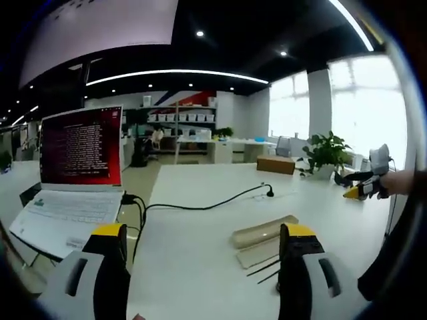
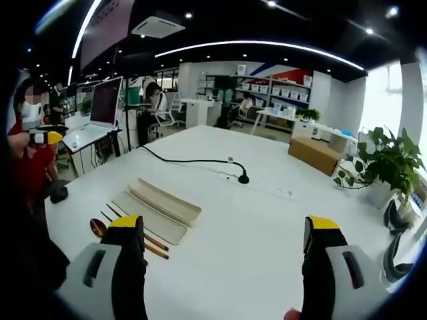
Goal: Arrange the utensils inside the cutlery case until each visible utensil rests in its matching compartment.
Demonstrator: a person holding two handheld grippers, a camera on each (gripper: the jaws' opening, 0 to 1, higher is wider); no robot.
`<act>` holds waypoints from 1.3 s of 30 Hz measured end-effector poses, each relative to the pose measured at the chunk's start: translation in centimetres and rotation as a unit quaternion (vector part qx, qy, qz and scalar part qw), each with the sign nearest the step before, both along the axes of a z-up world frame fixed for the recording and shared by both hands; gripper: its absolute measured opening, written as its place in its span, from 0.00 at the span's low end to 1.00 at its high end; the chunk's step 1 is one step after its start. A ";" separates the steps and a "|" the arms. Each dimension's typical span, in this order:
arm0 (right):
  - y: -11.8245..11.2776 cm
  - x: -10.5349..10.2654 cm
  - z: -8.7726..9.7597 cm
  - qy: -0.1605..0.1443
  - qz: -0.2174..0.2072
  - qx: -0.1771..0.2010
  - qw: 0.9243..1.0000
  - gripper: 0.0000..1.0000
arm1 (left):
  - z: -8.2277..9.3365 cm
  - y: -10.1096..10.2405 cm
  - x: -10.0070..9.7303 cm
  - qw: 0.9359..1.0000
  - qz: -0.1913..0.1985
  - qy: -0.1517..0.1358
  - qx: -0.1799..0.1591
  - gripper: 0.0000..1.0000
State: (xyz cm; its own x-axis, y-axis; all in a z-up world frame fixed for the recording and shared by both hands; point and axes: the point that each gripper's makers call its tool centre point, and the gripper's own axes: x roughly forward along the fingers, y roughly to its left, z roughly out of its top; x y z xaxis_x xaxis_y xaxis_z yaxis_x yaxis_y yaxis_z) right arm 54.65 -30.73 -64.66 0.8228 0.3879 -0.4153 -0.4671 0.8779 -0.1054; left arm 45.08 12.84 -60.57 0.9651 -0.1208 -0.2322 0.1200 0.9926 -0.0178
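On white table point(image 2: 267, 227), open cutlery case point(image 2: 163, 203), chopsticks point(image 2: 150, 241) beside

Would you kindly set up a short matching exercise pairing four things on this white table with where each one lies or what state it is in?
Things:
1. laptop
2. cutlery case
3. potted plant
4. chopsticks

Places or states:
A. lying loose on the table beside the case
B. open, screen lit, at the table's edge
C. open, lid and tray side by side
D. standing at the far side by the window

Pairs: 1-B, 2-C, 3-D, 4-A
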 end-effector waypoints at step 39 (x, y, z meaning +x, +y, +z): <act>0.5 -2.2 -0.8 0.018 0.010 -0.018 1.000 0.99 | -0.3 -0.8 0.0 1.000 -0.017 0.000 0.000 0.97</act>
State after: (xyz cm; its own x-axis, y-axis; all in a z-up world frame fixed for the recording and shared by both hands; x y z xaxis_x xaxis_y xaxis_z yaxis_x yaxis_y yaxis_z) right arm 52.48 -30.21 -65.49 0.7993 0.3885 -0.4585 -0.4883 0.8646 -0.1187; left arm 45.07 12.01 -60.89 0.9603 -0.1533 -0.2331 0.1534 0.9880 -0.0179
